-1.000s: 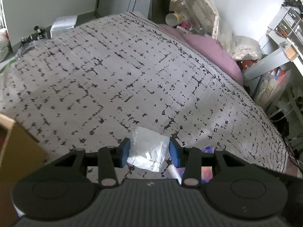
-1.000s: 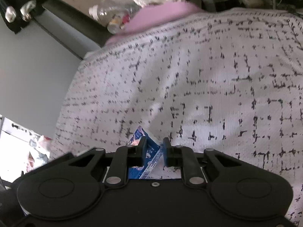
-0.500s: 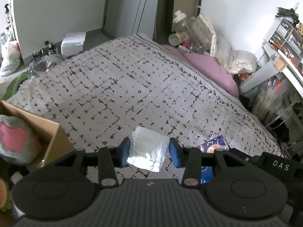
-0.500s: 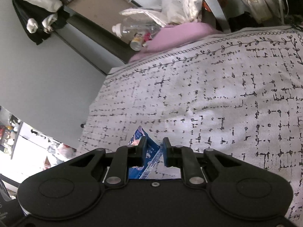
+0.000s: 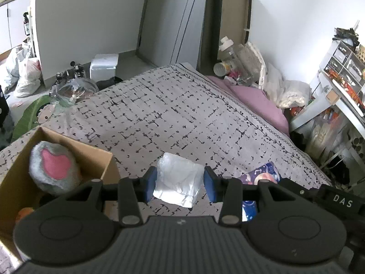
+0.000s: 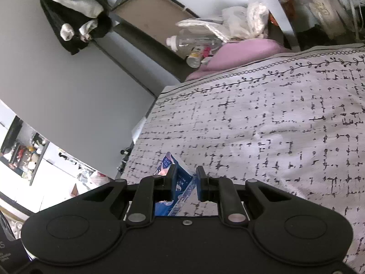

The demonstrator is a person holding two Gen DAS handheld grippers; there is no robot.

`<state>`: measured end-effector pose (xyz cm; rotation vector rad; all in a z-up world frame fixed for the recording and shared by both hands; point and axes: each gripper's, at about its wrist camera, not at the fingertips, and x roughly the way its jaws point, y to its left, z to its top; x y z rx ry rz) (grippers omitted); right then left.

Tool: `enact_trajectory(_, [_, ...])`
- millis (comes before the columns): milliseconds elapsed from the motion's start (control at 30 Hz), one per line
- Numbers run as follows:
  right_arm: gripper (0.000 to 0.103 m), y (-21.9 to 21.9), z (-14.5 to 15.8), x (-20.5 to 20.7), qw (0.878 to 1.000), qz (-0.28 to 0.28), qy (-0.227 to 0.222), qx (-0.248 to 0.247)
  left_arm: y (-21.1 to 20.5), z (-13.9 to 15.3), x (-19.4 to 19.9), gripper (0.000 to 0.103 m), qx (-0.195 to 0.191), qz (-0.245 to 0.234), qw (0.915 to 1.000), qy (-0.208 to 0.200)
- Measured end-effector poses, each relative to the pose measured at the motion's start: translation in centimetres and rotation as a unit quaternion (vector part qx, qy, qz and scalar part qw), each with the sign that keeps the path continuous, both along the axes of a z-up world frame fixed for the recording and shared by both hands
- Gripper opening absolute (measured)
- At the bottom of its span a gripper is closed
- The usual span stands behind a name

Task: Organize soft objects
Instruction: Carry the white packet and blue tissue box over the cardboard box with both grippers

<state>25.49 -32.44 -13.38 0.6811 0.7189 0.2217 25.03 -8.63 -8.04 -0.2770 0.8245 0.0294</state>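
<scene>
White plastic-wrapped soft pack [image 5: 179, 180] sits clamped in your left gripper [image 5: 180, 183], both blue pads [image 5: 150, 183] pressed to its sides, held above the patterned bed cover [image 5: 164, 118]. Landmark: cardboard box [image 5: 100, 159] on the bed's near-left corner, w/ a grey-and-pink plush [image 5: 53, 166] inside. Your pack hangs just right of the box's rim. Further right of the box, your right gripper [image 6: 184, 182] is clamped on a blue printed packet [image 6: 180, 187], fingers nearly together, packet's edge poking past them over the cover. Pink pillow [image 5: 262, 105] lies well beyond the box, at the bed's far-right edge.
</scene>
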Motion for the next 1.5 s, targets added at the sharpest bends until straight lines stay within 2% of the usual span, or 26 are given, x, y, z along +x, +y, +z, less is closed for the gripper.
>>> enact_trajectory(700, [0.017, 5.7, 3.0, -2.2, 0.996, 0.077, -0.051, 0.002, 4.8, 2.7, -4.3, 0.043, 0.005, 0.038, 0.9989, -0.026])
enact_trajectory(1000, [0.017, 8.7, 3.3, -2.8, 0.992, 0.112, -0.062, -0.011, 7.1, 2.5, -5.1, 0.043, 0.002, 0.055, 0.9982, -0.026])
enact_trajectory(1267, [0.016, 10.8, 3.5, -3.3, 0.987, 0.144, -0.069, -0.003, 9.5, 1.9, -5.8, 0.043, -0.007, 0.069, 0.9972, -0.026])
enact_trajectory(1500, [0.015, 12.5, 2.9, -3.3, 0.985, 0.161, -0.059, -0.011, 11.6, 1.2, -6.3, 0.043, -0.022, 0.084, 0.996, -0.022])
